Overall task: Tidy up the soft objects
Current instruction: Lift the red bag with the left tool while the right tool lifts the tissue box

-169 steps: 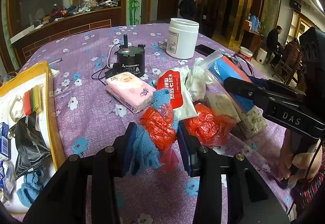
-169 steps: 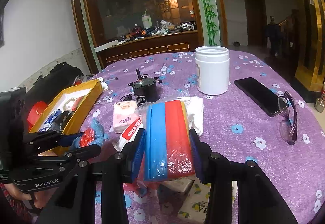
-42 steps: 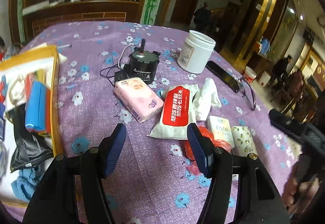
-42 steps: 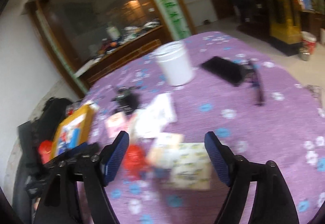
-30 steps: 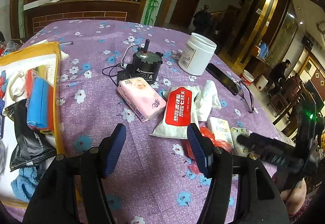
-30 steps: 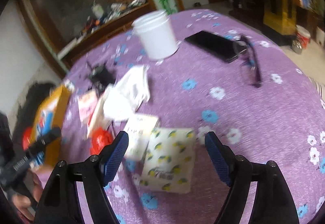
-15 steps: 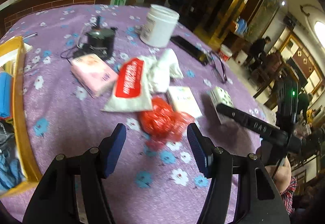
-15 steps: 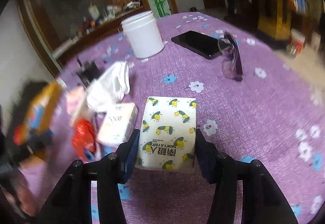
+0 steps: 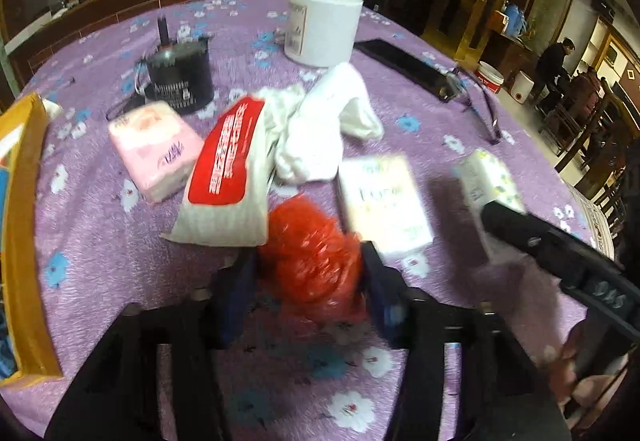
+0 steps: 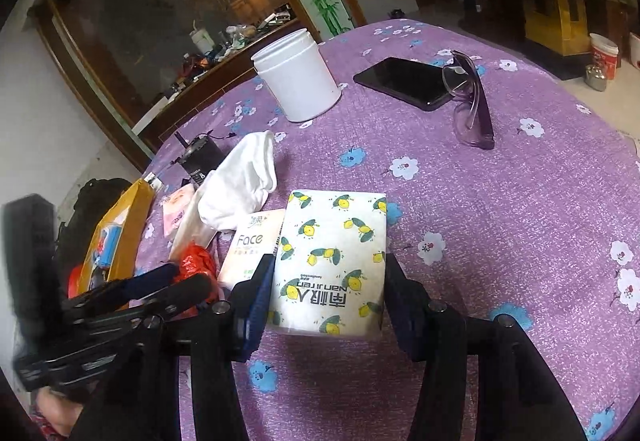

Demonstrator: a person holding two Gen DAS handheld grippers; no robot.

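Observation:
My left gripper [image 9: 306,269] is shut on a crumpled red plastic bag [image 9: 312,261] on the purple flowered tablecloth. My right gripper [image 10: 328,289] is shut on a lemon-print tissue pack [image 10: 332,257]; that pack also shows in the left wrist view [image 9: 486,181]. A "Face" tissue pack [image 9: 380,201], a red-and-white wipes pack [image 9: 228,169], a pink tissue pack [image 9: 156,149] and a white cloth [image 9: 324,129] lie beyond the bag. The yellow tray [image 9: 20,241] is at the left edge, with soft items inside.
A white jar [image 9: 322,25], a small black motor [image 9: 180,73], a black phone [image 10: 400,81] and purple glasses [image 10: 472,113] sit on the far half of the table. The table edge [image 10: 616,145] curves at the right.
My left gripper has moved forward and closed on the red bag. My right gripper still holds the lemon-print pack, closed since half a second ago.

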